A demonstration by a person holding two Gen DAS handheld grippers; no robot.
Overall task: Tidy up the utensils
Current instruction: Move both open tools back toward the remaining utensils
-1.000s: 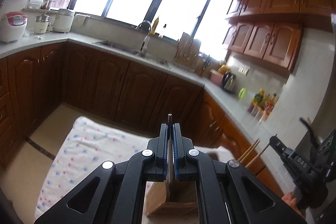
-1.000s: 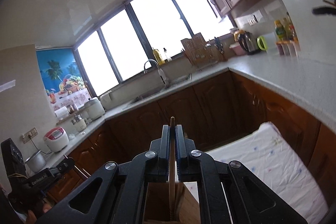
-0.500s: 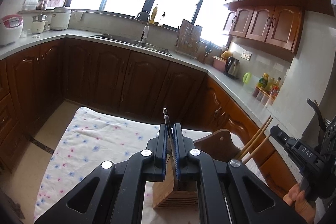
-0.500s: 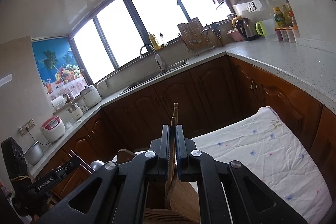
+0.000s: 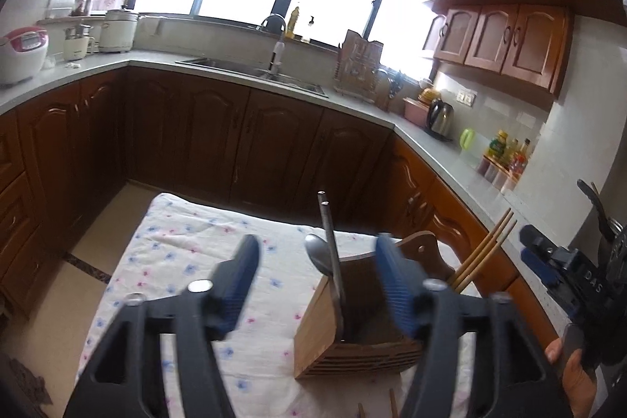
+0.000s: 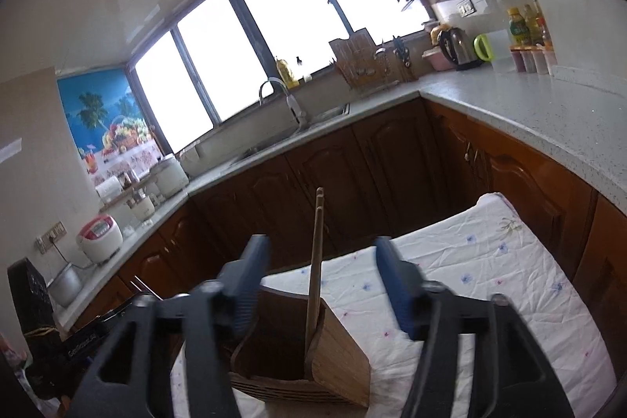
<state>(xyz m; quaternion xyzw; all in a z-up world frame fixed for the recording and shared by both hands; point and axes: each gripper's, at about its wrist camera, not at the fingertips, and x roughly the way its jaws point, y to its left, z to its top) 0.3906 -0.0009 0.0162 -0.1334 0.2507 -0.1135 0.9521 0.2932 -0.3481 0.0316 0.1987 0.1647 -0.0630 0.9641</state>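
A table under a white cloth printed with small blue and pink flowers [image 5: 188,261] fills the lower middle of both views. On it, low and centre-right in the left wrist view, stands the wooden utensil holder [image 5: 333,339] — a box of pale layered wood with an open top, a darker inside and a raised, rounded back panel. In the right wrist view the same holder sits at bottom centre.

Standing in the holder and leaning slightly is a slim metal utensil handle [image 5: 331,249], its top end rising above the box, with the bowl of a metal spoon [image 5: 319,255] just behind it. A pair of wooden chopsticks [image 6: 315,253] stands nearly upright in the holder in the right wrist view; their tips also poke out at an angle behind the box on the right of the left wrist view.

The left gripper [image 5: 317,285] points down toward the holder, its jaws opening; the metal handle stands between the blue pads, touched by neither. The right gripper [image 6: 319,277] is tilted down too, jaws opening, the chopsticks standing free in the gap. At the lower right edge of the left wrist view a hand [image 5: 576,379] grasps the black body of the other gripper.
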